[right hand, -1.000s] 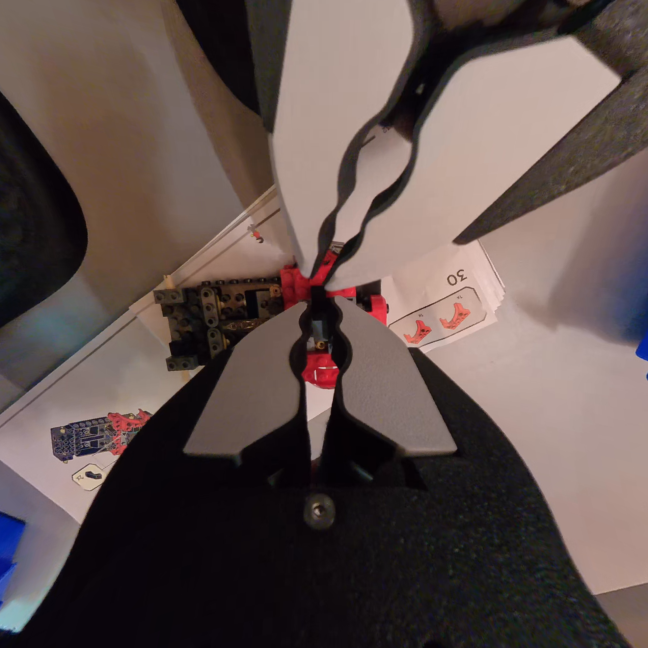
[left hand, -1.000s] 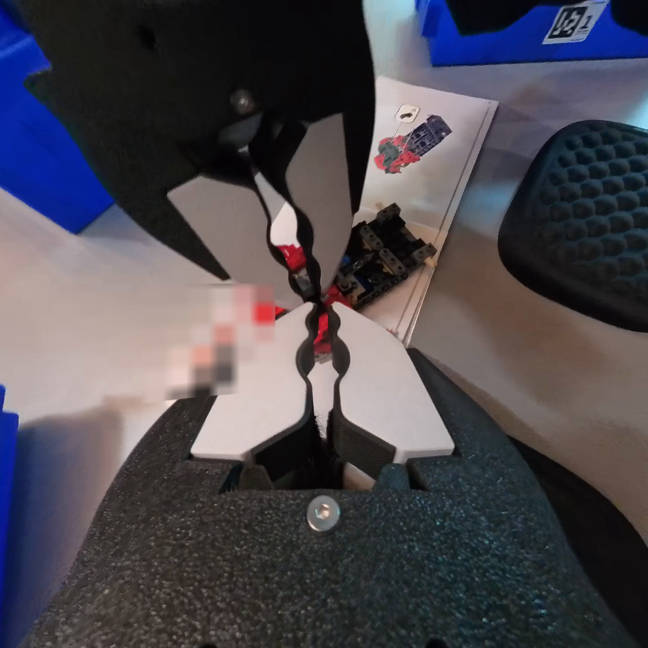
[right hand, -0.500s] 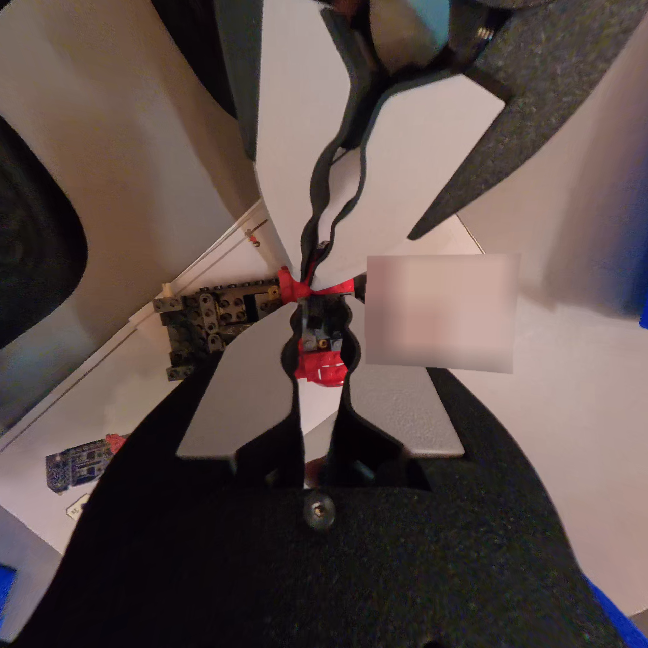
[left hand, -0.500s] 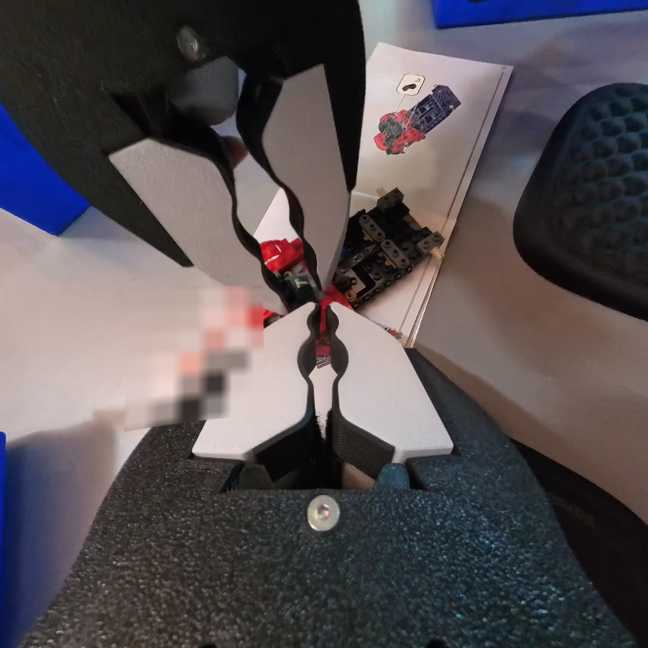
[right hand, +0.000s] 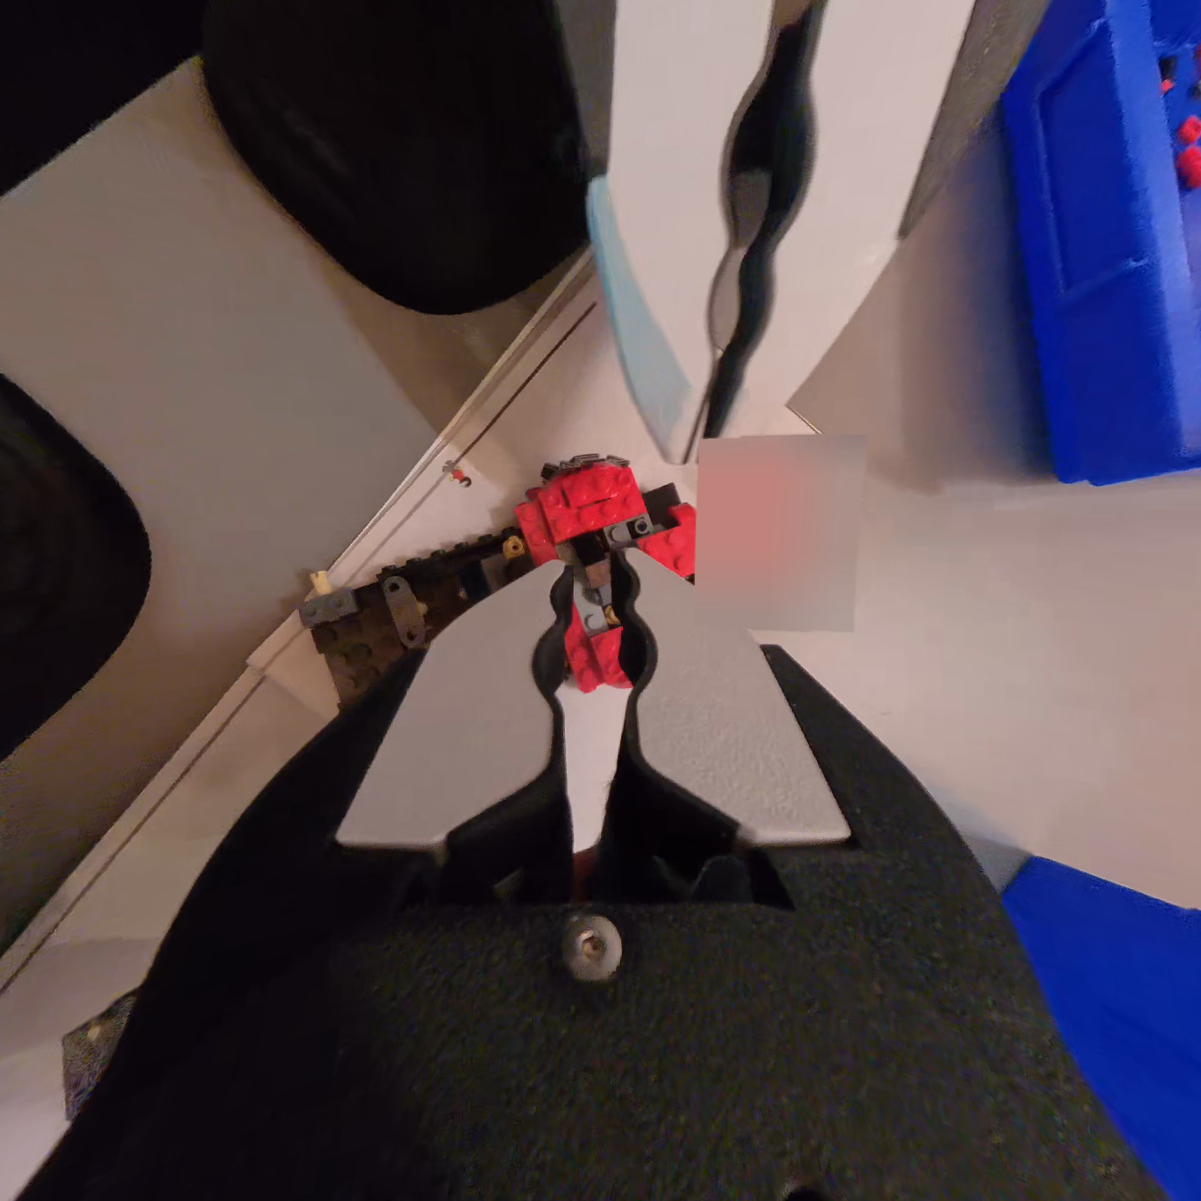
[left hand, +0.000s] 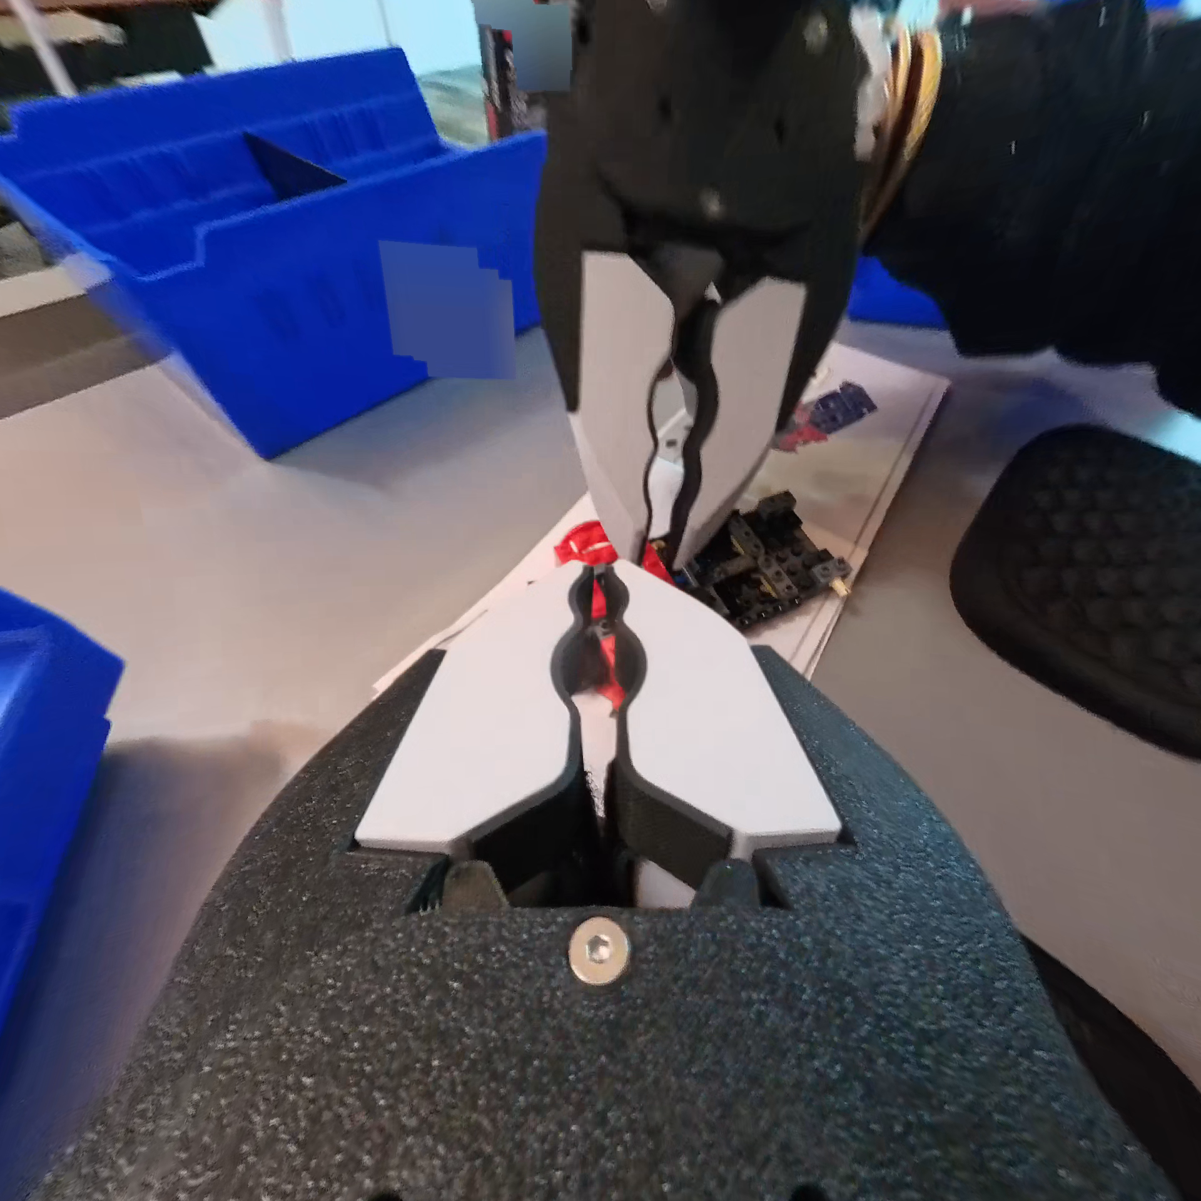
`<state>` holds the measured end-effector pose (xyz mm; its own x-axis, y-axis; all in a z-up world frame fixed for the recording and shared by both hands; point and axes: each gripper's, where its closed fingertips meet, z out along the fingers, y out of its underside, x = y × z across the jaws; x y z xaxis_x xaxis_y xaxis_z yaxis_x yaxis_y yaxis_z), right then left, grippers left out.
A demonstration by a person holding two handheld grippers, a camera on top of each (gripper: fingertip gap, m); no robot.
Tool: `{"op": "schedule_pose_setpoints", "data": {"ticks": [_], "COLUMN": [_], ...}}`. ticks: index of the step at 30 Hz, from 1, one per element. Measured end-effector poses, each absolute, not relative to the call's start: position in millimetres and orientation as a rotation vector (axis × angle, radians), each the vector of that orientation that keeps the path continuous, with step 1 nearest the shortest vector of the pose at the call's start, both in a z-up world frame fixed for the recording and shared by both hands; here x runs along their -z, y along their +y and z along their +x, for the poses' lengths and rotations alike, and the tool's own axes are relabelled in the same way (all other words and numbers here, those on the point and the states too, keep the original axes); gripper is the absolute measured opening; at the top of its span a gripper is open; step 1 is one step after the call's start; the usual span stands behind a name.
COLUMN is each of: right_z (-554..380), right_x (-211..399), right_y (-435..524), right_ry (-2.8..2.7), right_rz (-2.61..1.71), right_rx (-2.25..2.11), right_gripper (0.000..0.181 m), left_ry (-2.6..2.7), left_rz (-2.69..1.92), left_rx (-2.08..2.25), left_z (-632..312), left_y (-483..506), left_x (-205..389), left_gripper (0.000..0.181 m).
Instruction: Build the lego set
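Left claw [left hand: 601, 572] low at frame centre, tips nearly closed, pinching a thin red piece [left hand: 607, 650]. Right claw [right hand: 594, 572] at frame centre, angled down, clamped on the dark middle of the red and black lego model [right hand: 585, 513]. Model studded, red block ahead, black body [left hand: 767, 572] trailing aside, on the instruction booklet [left hand: 864, 468] on the table [left hand: 260, 585]. Blue bin [left hand: 292, 260] upper left.

The left wrist view looks low and forward over the table [left hand: 273, 585], with its own left gripper [left hand: 599, 572] at lower centre. The right wrist view looks steeply down, very near. Both views share the lego model [left hand: 760, 572] [right hand: 585, 513] on the instruction booklet [left hand: 864, 455] [right hand: 416, 520] at frame centre.
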<state>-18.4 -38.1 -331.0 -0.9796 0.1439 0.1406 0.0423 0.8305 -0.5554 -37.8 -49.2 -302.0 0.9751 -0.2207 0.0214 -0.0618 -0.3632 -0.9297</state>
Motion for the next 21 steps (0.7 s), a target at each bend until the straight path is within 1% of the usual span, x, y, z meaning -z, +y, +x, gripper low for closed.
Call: {"op": "schedule_pose_setpoints", "data": {"ticks": [6, 11, 13, 17, 19, 21], "right_z": [-21.0, -20.1, -18.9, -18.5, -18.1, -17.7], "right_x": [341.8, 341.1, 339.1, 336.1, 335.6, 336.2], "right_y": [-40.9, -40.7, -40.7, -37.3, -35.8, -33.4], "right_ry": [-2.836, -2.825, -2.816, -2.786, -2.768, -2.757], "right_rz": [-0.145, -0.148, -0.164, -0.221, -0.252, -0.31], "right_rx": [-0.828, -0.828, -0.846, -0.857, -0.871, -0.865], "right_gripper": [0.009, 0.007, 0.002, 0.001, 0.002, 0.008], "left_ry": [0.095, 0.108, 0.119, 0.134, 0.137, 0.138], "left_rz": [-1.827, -1.834, -1.841, -1.847, -1.847, -1.848], "left_rx": [0.218, 0.218, 0.206, 0.188, 0.183, 0.18], "left_z": [-51.2, -49.8, -49.0, -48.1, -48.0, -48.0], "left_y": [-52.9, -52.5, -52.0, -51.7, -51.7, -51.6], "left_x": [286.3, 287.6, 288.8, 289.8, 289.9, 290.0], "left_gripper": [0.003, 0.003, 0.004, 0.004, 0.006, 0.006]}}
